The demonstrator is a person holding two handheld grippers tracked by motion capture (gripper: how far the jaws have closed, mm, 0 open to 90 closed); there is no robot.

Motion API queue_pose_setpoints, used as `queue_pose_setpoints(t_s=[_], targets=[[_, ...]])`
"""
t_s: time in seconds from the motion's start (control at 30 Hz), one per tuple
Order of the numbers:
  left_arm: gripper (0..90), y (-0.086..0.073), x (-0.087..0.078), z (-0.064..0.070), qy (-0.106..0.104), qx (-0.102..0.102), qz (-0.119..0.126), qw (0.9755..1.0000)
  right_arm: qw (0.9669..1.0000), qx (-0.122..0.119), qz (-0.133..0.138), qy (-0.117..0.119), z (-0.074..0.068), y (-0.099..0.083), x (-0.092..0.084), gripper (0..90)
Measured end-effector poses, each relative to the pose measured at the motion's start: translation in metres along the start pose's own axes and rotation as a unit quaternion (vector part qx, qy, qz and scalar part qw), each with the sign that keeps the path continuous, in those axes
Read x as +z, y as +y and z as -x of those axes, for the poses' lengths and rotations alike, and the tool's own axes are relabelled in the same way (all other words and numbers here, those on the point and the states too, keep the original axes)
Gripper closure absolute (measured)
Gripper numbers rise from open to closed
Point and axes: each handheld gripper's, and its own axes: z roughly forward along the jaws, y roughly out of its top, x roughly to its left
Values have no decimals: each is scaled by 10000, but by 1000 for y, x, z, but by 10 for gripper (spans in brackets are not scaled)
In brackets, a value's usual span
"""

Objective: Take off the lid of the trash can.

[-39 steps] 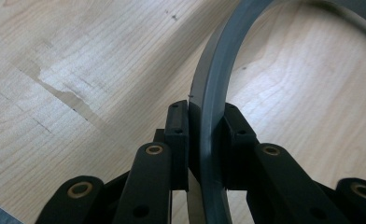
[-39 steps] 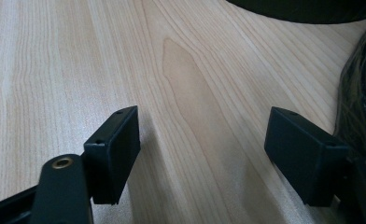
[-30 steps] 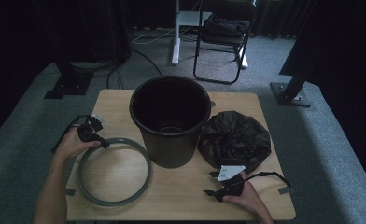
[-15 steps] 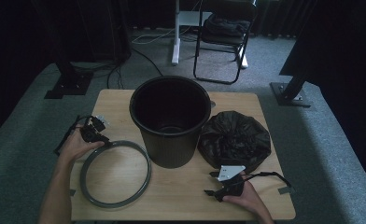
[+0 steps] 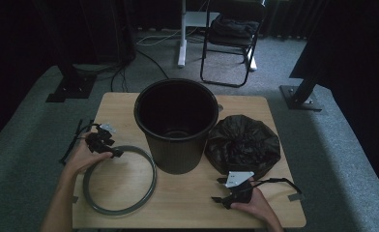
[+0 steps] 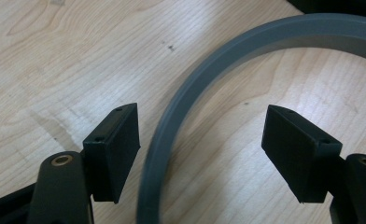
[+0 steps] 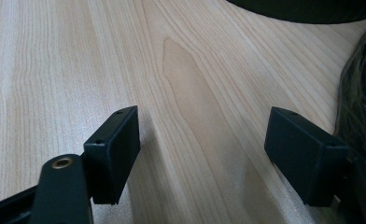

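light wood table (image 5: pixel 187 203) on grey carpet; on it black bucket (image 5: pixel 177 125) at middle, grey ring (image 5: pixel 120 180) flat left, black bag (image 5: pixel 242 146) right

Our left hand (image 5: pixel 83 157) holds the left gripper (image 5: pixel 111 150) near the tabletop's left edge, forearm coming in from the near-left corner; its jaws have just been opening and stand wide, the pads pressing on nothing. Our right hand (image 5: pixel 255 203) rests at the near edge toward the right corner, the right gripper (image 5: pixel 220 199) pointing left with jaws wide apart.
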Motion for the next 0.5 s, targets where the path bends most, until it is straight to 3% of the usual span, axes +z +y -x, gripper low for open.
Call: queue_pose_setpoints(t_s=[0.4,0.5], targets=[[283,-8,17,43,223,301,407,9985,10000,38,-14,39,1,1,1,228],[254,-10,28,53,297,399,381,9980,10000,30,-17,35,1,1,1,227]])
